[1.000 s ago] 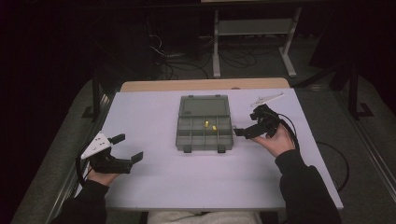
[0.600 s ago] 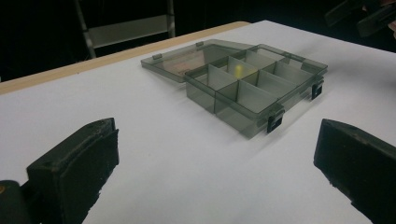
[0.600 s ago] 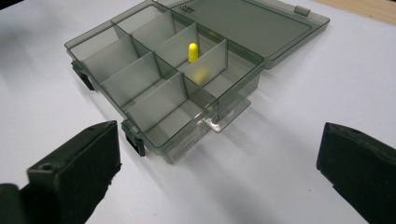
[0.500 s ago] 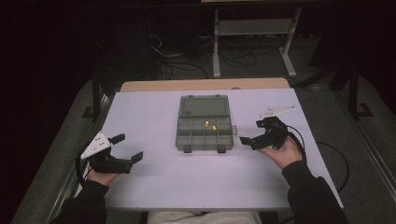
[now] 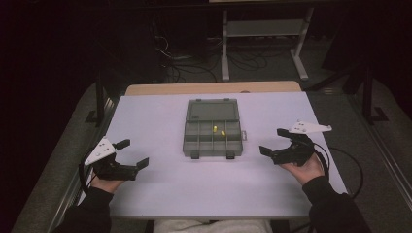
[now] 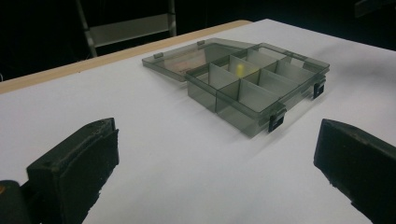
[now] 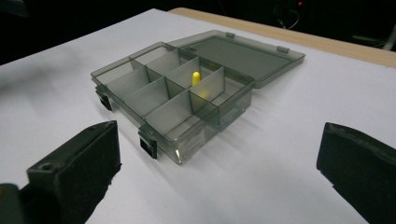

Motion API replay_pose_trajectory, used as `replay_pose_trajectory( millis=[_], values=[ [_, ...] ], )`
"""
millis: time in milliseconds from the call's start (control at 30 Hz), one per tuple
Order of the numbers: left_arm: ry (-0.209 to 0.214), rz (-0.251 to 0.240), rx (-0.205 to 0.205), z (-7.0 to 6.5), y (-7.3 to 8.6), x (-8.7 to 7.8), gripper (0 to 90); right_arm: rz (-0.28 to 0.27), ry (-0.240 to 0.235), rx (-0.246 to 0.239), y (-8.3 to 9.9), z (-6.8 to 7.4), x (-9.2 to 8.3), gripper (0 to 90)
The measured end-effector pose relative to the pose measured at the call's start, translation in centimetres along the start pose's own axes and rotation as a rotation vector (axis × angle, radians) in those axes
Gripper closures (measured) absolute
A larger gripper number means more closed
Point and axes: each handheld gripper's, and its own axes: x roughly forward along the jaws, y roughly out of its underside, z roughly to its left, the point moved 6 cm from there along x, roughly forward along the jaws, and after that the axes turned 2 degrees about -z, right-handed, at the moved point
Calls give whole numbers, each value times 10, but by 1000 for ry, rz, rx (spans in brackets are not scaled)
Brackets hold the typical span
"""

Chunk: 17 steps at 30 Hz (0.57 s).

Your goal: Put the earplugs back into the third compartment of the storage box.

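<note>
Compartment box [image 5: 212,128]: grey translucent, lid flat open behind, mid-table [image 5: 145,204]. Two yellow capsules [image 5: 217,130], apparently in adjoining middle cells. Your right gripper [image 5: 276,141]: jaws wide apart, empty, right of box. Your left gripper [image 5: 132,154]: wide open, empty, well apart at front left.

Translucent grey glossy plastic box [image 5: 212,127] on a matt white table [image 5: 160,194] with wooden edge.

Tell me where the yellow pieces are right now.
In the high view, two yellow pieces lie inside the open compartment box at the table's centre, in neighbouring compartments of its far row, just before the laid-back lid.
</note>
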Motion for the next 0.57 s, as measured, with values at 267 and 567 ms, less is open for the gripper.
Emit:
replay_pose_trajectory(
  millis=[267,567],
  values=[
    [-1,2,-4,0,0,0,0,-41,0,-9,11,-5,-14,0],
    [5,5,-4,-1,0,0,0,-16,16,22,35,-10,-23,0]
  ],
)
